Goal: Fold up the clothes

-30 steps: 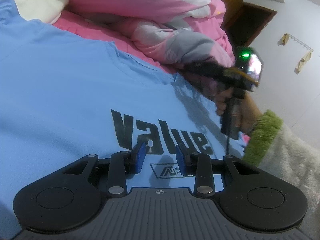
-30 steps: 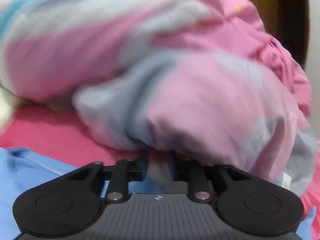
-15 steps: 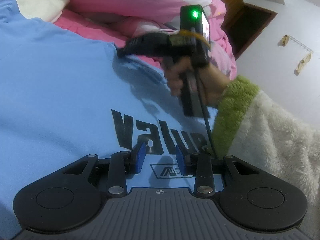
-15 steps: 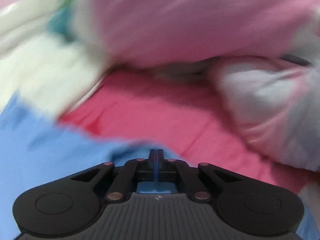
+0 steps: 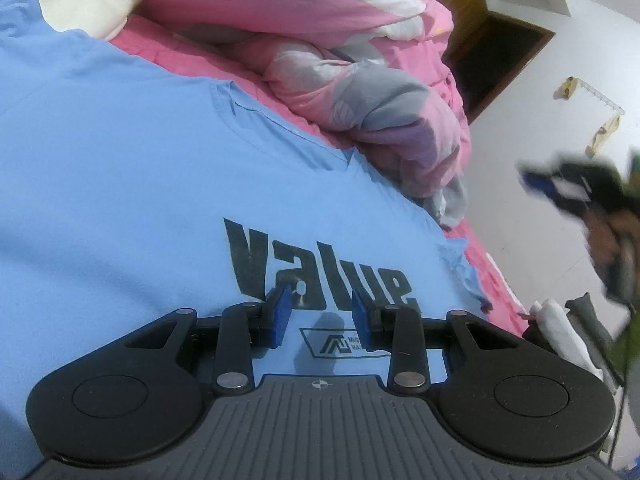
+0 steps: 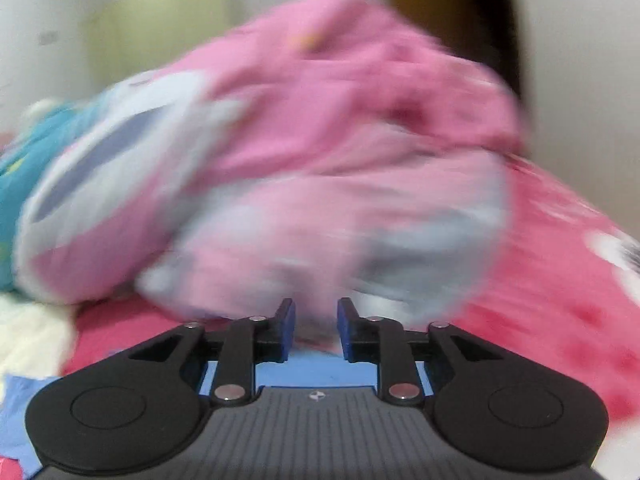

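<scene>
right gripper (image 6: 316, 330): jaws reopening empty, having let the blue T-shirt (image 5: 120, 184) go | left gripper (image 5: 318, 320): hovering part-open, gripping nothing | next fold pending

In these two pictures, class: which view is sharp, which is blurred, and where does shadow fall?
Left wrist view: sharp blue shirt, faint shadow between the left claw pads, blurred right claw at the edge. Right wrist view: pink quilt motion-smeared.
</scene>
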`<control>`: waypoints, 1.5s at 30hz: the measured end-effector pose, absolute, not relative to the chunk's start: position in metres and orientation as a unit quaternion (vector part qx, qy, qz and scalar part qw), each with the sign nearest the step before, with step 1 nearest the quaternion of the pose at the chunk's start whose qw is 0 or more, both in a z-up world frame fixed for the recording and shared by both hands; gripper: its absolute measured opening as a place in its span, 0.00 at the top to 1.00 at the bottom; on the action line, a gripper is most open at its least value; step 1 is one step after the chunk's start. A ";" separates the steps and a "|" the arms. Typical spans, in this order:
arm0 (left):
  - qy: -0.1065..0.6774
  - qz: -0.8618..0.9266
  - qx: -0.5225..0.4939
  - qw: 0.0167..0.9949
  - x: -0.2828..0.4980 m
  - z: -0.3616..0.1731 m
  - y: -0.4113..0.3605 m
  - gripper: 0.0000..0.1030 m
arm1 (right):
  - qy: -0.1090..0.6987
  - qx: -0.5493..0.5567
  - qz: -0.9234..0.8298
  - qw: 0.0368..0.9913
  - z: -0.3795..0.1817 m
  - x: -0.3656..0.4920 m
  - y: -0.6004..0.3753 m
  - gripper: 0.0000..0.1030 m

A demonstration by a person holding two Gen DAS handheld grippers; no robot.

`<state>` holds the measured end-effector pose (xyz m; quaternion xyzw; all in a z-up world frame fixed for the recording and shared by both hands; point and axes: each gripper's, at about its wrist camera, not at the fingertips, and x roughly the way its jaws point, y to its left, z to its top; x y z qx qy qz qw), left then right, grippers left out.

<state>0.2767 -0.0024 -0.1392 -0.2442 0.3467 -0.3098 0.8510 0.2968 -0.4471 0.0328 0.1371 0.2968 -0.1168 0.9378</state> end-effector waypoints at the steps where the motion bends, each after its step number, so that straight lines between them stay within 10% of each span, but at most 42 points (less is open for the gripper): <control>1: 0.346 -0.310 -0.246 0.850 0.277 -0.140 -0.002 0.68 | 0.315 0.143 -0.138 0.928 0.031 0.283 -0.465 0.76; 13: 0.344 -0.315 -0.257 0.847 0.274 -0.141 0.001 0.68 | 0.439 0.236 -0.145 0.854 -0.048 0.246 -0.445 0.76; 23: 0.345 -0.314 -0.257 0.846 0.274 -0.142 0.002 0.68 | 0.446 0.086 -0.206 0.867 -0.058 0.296 -0.431 0.78; 28: 0.345 -0.315 -0.258 0.846 0.274 -0.142 0.002 0.68 | 0.578 -0.062 -0.173 0.795 -0.106 0.326 -0.423 0.83; 39: 0.345 -0.314 -0.258 0.846 0.273 -0.142 0.002 0.68 | 0.501 -0.047 -0.166 0.848 -0.053 0.342 -0.432 0.89; 45: 0.345 -0.314 -0.258 0.846 0.274 -0.142 0.001 0.68 | 0.619 -0.101 -0.237 0.742 -0.097 0.358 -0.458 0.89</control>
